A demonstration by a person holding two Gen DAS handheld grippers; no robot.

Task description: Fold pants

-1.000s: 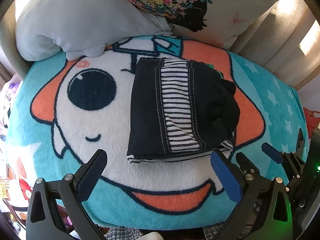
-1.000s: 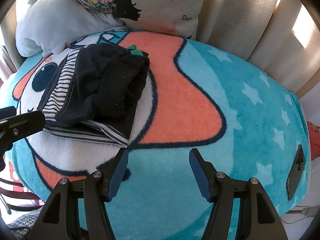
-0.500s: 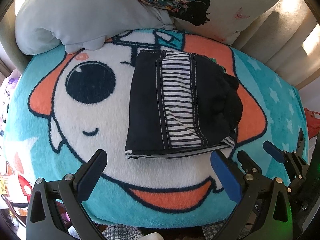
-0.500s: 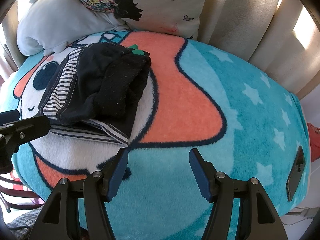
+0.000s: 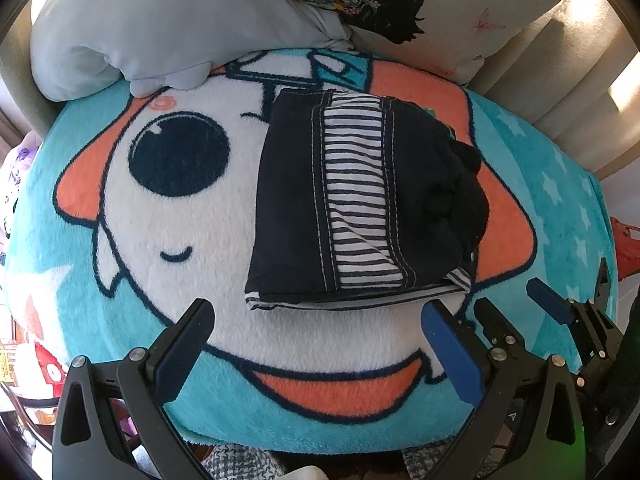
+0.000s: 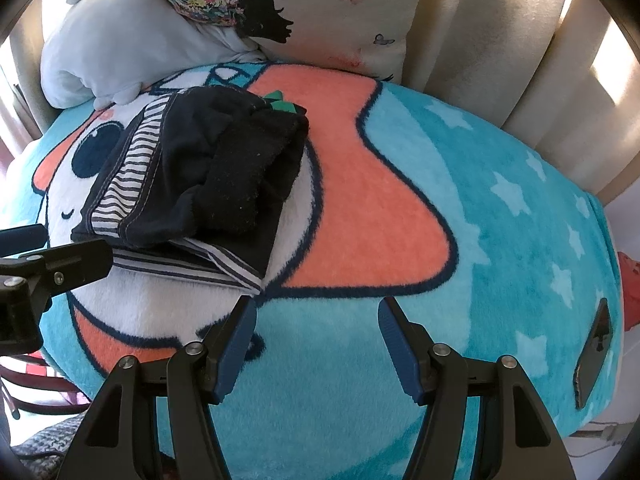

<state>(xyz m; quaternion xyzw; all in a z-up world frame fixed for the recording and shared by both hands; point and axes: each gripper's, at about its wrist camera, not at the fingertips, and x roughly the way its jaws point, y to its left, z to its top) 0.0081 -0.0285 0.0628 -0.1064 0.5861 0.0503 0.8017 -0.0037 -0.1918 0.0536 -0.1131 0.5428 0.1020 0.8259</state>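
Both our left gripper (image 5: pixel 316 344) and right gripper (image 6: pixel 316 344) hang wide, empty; pants (image 5: pixel 360 204) look folded, perhaps needing only smoothing.

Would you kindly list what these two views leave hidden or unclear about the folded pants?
- Left wrist view: the pants underside, pressed against the blanket; lower layers show only as edges.
- Right wrist view: the green piece, mostly tucked behind the dark fabric.
- Right wrist view: the left gripper, cut off by the frame edge.
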